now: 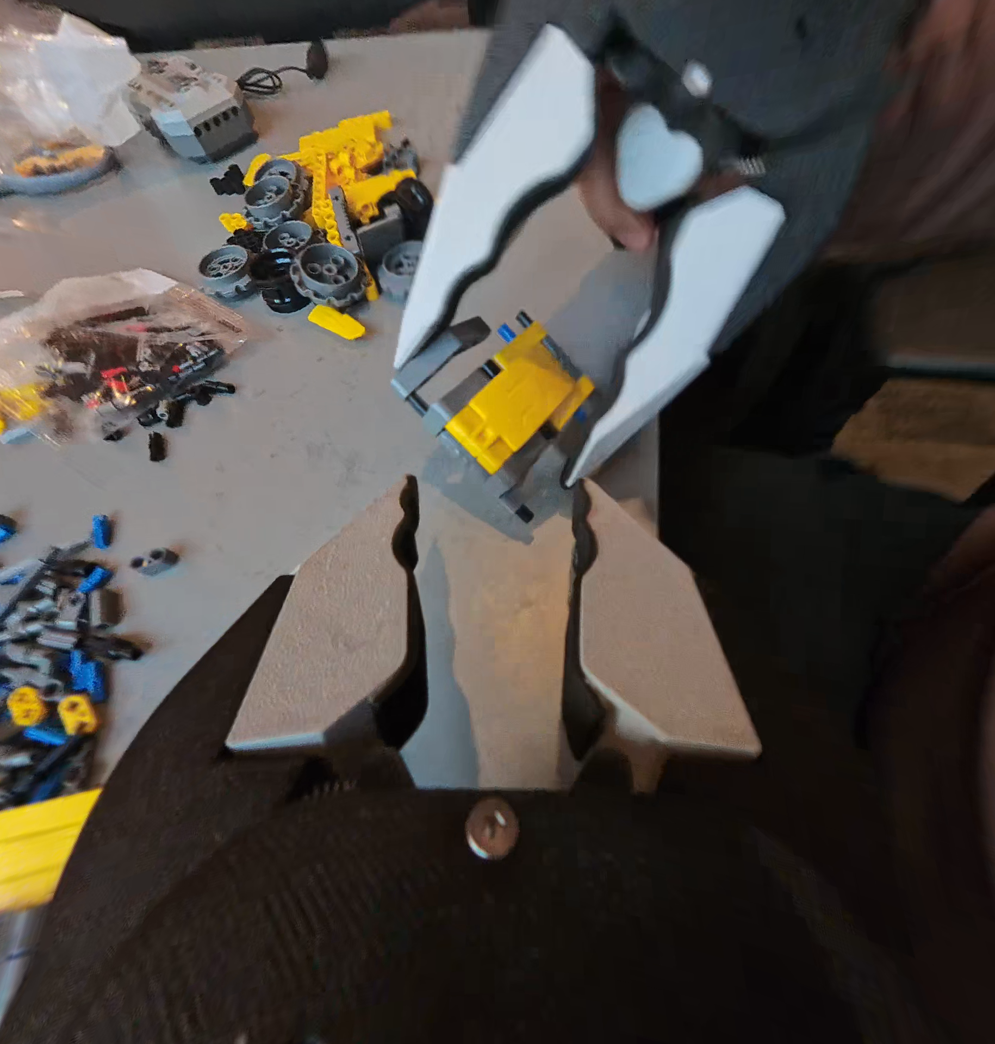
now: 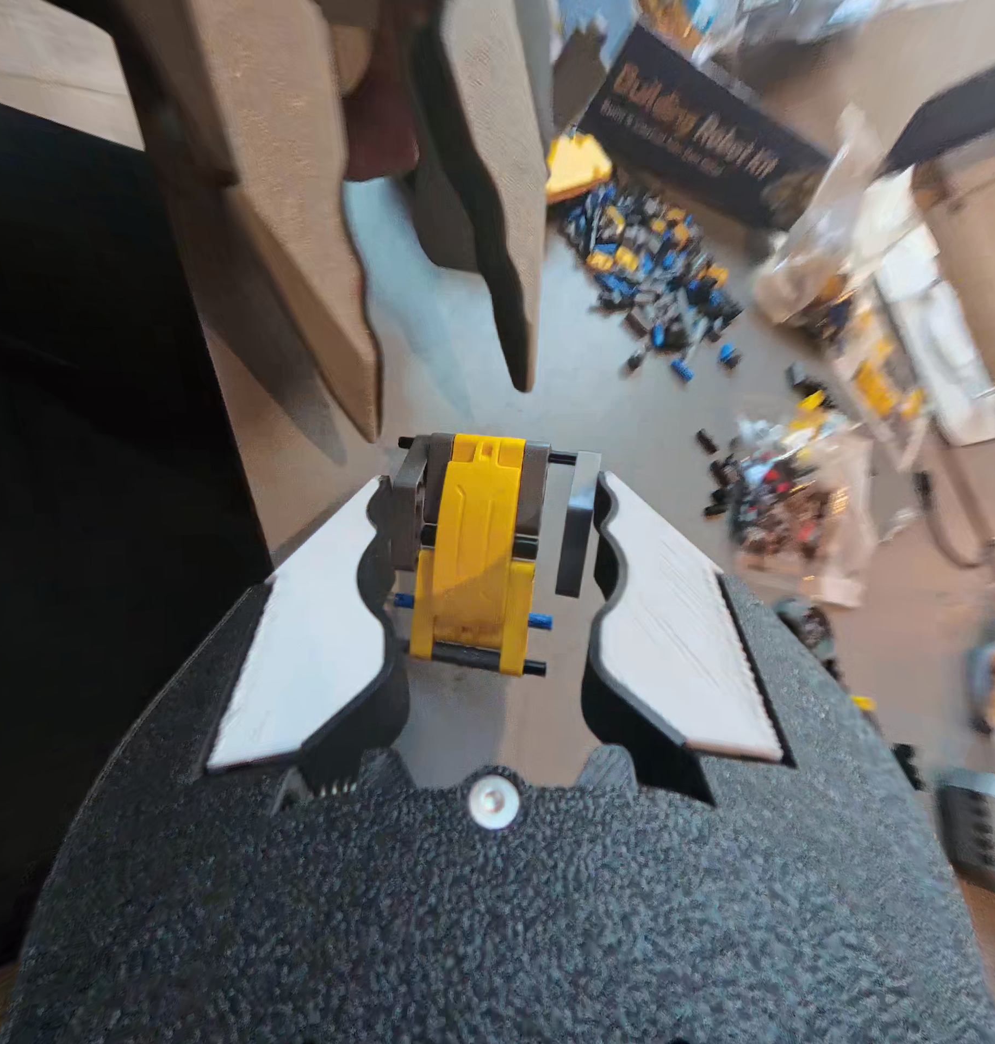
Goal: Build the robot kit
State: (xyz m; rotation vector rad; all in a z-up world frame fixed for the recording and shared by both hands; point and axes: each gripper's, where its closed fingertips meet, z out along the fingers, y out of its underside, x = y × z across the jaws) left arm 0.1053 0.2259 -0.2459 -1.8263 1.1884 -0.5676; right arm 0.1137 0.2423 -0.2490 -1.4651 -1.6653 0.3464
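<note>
Care matters here: the right gripper (image 2: 487, 480) has its white jaws pinching a small yellow and grey brick assembly (image 2: 475, 551) at lower centre of its view, gripping the grey side pieces, so a steady, even squeeze seems wise to avoid popping the pins. The left gripper (image 1: 495, 488), jaws spread and empty, hovers just beside it. Around them the grey surface (image 1: 292, 452) carries a half-built yellow vehicle (image 1: 326, 209), bagged parts (image 1: 105, 350) and loose blue and black pieces (image 1: 37, 638).
</note>
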